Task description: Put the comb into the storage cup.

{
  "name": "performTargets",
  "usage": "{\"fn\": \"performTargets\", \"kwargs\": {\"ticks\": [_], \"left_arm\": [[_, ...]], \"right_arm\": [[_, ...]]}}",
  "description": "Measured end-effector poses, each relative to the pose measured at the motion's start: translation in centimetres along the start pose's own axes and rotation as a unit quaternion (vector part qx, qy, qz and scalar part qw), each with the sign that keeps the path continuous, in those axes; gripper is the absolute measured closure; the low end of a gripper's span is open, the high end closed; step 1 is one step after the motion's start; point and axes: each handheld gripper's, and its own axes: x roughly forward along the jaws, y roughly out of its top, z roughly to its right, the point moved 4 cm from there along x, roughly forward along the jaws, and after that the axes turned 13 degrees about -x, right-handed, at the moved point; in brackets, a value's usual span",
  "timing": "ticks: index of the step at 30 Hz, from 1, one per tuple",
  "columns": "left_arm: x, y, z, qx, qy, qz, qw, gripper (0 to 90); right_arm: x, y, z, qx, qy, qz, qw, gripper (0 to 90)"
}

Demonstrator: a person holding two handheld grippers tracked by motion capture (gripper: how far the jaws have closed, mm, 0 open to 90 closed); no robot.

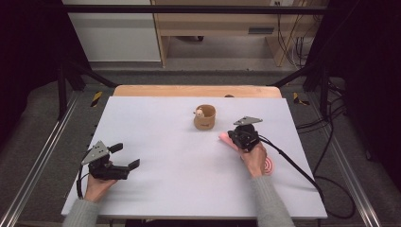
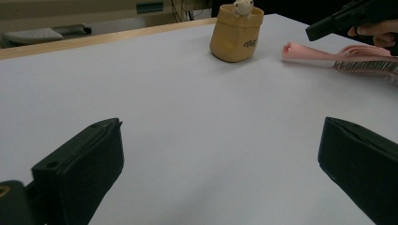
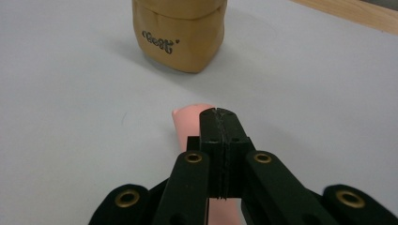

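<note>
Fingers of the left gripper are standing wide apart with nothing between them, low over the bare white surface at its near left, a hand wrapping the body from behind. In the left gripper view those two black fingers are rising at either edge of the picture with open white surface between them. Farther along, past the middle toward the far side, a tan soft pouch is sitting upright with a small pale figure peeking out of its top; black lettering is showing on its side in the right gripper view. Just to the right of it and nearer the person, a pink hairbrush is lying flat on the surface, its handle end pointing toward the pouch but staying apart from it, its bristles showing in the left gripper view. The right gripper is hovering directly over that handle, its fingers pressed together, clenched on nothing, with the pink handle lying beneath them. Whether the tips are touching the handle, I cannot tell. The right hand is covering the middle of the brush.
</note>
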Motion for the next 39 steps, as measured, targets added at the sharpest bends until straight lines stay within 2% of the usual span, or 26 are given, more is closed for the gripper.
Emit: {"fn": "performTargets", "kwargs": {"ticks": [18, 26, 39], "left_arm": [[0.1, 0.0, 0.0, 0.001, 0.0, -0.002, 1.0, 0.5], [0.1, -0.1, 0.0, 0.001, 0.0, -0.003, 1.0, 0.5], [0.1, 0.0, 0.0, 0.002, 0.0, -0.003, 1.0, 0.5]], "right_arm": [[0.8, -0.8, 0.4, -0.01, -0.016, -0.063, 0.9979, 90.0], [0.8, -0.8, 0.2, -0.011, -0.002, -0.068, 0.9976, 90.0], [0.6, -0.4, -0.7, -0.029, 0.02, -0.077, 0.9964, 90.0]]}}
